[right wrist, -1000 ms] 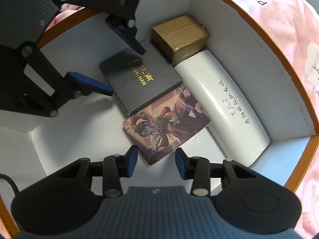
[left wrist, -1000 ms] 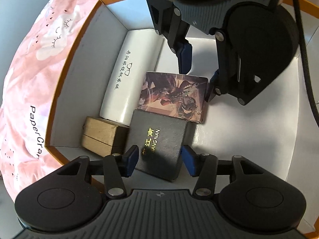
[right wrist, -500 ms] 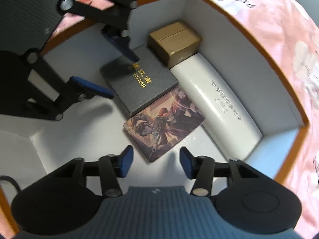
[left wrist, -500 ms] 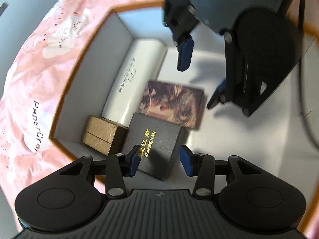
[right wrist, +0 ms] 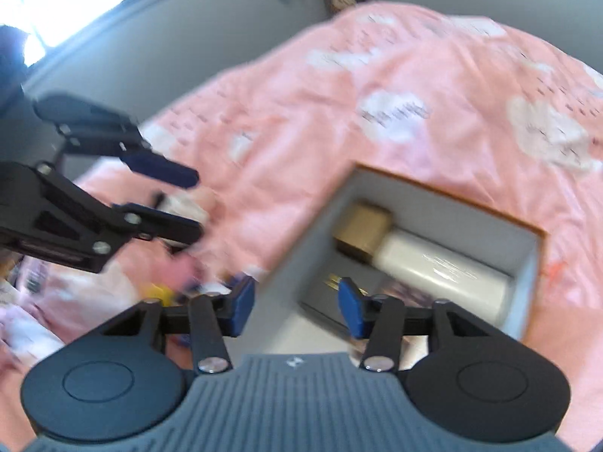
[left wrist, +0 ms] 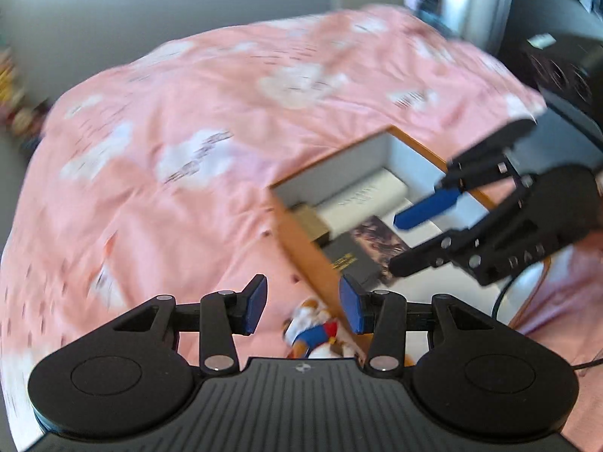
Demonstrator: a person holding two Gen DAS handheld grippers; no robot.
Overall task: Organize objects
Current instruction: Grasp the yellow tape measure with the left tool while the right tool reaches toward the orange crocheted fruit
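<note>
both grippers, left (left wrist: 303, 307) and right (right wrist: 296, 307), have lifted out of the box (left wrist: 301, 248); right fingers just narrowed, both empty, part open. toy (left wrist: 312, 333) likely next.

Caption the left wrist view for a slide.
Open left gripper above a pink cloud-print bedspread, beside an orange-rimmed white box holding a white case and black box.

free: box (right wrist: 527, 260) near half bare | blocked: white case (right wrist: 444, 275), gold box (right wrist: 361, 229) along far wall
</note>
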